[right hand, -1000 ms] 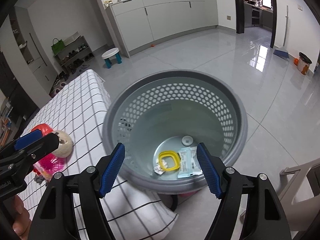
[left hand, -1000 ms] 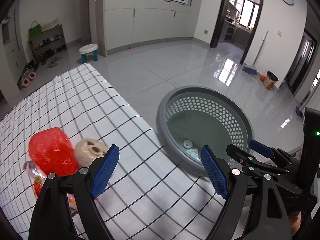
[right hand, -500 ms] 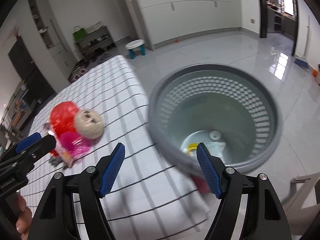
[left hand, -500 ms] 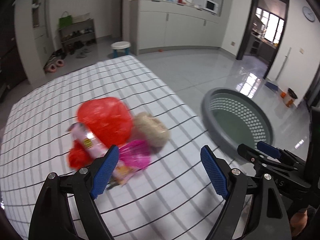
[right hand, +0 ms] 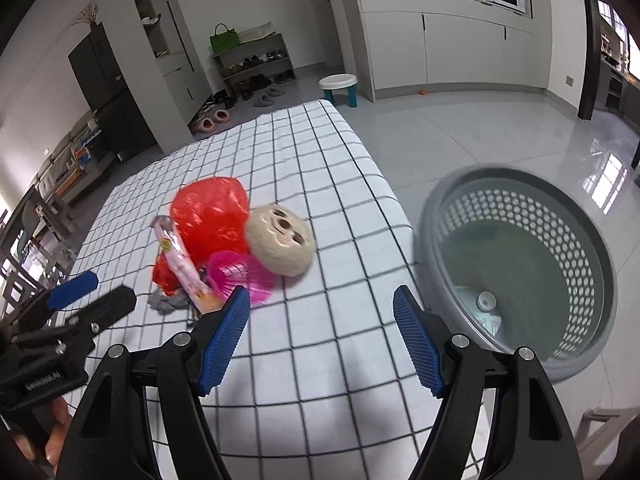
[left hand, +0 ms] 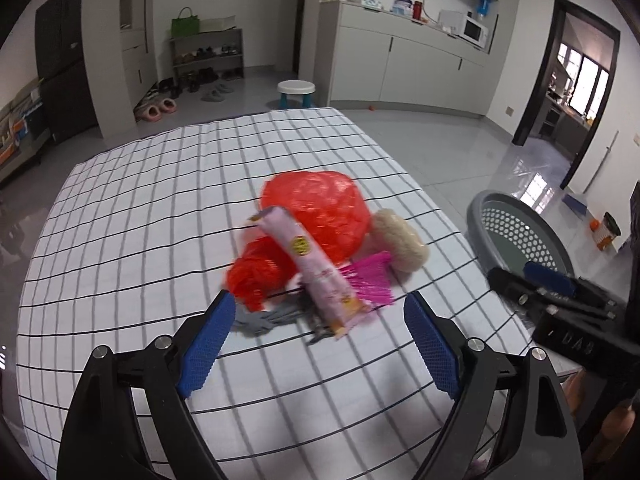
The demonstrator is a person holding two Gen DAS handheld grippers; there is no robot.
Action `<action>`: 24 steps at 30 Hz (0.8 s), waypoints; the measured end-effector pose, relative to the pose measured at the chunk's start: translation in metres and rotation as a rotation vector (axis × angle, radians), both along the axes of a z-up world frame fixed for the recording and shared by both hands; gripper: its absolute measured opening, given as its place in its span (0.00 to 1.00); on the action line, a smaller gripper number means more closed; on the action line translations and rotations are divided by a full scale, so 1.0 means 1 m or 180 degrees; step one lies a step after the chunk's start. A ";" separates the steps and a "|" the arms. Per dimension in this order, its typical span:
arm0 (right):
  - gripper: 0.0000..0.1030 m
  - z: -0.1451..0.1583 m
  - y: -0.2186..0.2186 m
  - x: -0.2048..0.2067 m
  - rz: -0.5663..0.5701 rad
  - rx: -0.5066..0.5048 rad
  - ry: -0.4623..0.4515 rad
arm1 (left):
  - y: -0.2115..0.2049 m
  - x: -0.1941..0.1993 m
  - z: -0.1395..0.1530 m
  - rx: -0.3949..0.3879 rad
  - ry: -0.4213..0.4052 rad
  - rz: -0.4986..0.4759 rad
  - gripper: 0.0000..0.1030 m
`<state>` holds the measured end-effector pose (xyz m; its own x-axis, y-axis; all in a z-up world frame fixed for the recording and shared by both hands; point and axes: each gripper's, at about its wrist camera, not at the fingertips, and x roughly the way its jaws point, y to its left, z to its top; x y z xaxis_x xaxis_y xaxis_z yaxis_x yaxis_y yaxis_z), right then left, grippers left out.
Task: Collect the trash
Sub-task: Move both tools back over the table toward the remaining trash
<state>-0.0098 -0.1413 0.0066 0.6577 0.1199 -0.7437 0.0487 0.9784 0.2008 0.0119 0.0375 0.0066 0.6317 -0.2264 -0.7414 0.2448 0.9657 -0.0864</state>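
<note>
Crowding pink wrapper (left hand: pixel 320 270): red bag (left hand: pixel 320 208), twine ball (left hand: pixel 400 246)

The right gripper (left hand: pixel 548 280), at the right edge of the left wrist view beside the basket (left hand: pixel 478 216), carries raised letters that look like "DAS". The pink wrapper's (left hand: pixel 316 268) yellow label is too blurred to read.

Tablecloth (left hand: pixel 140 216) — white, ruled with a black grid. Trash pile: translucent red bag (left hand: pixel 320 208), pale pink wrapper (left hand: pixel 316 268) with a yellow round mark, magenta comb-like piece (left hand: pixel 370 280), beige ball (right hand: pixel 280 246) with brown holes, grey scrap (left hand: pixel 262 320). Basket (right hand: pixel 596 256) — grey, perforated with round holes; both grippers black with blue textured pads (right hand: pixel 224 338).
</note>
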 end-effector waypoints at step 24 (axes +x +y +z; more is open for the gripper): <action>0.72 -0.007 0.048 0.017 0.0231 -0.0101 0.0028 | 0.100 0.000 -0.017 0.0008 0.0035 0.0559 0.82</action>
<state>0.0068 -0.0934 -0.0003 0.6415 0.1433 -0.7536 -0.0210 0.9853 0.1694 0.0121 0.1371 -0.0100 0.6531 -0.1115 -0.7490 0.0714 0.9938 -0.0856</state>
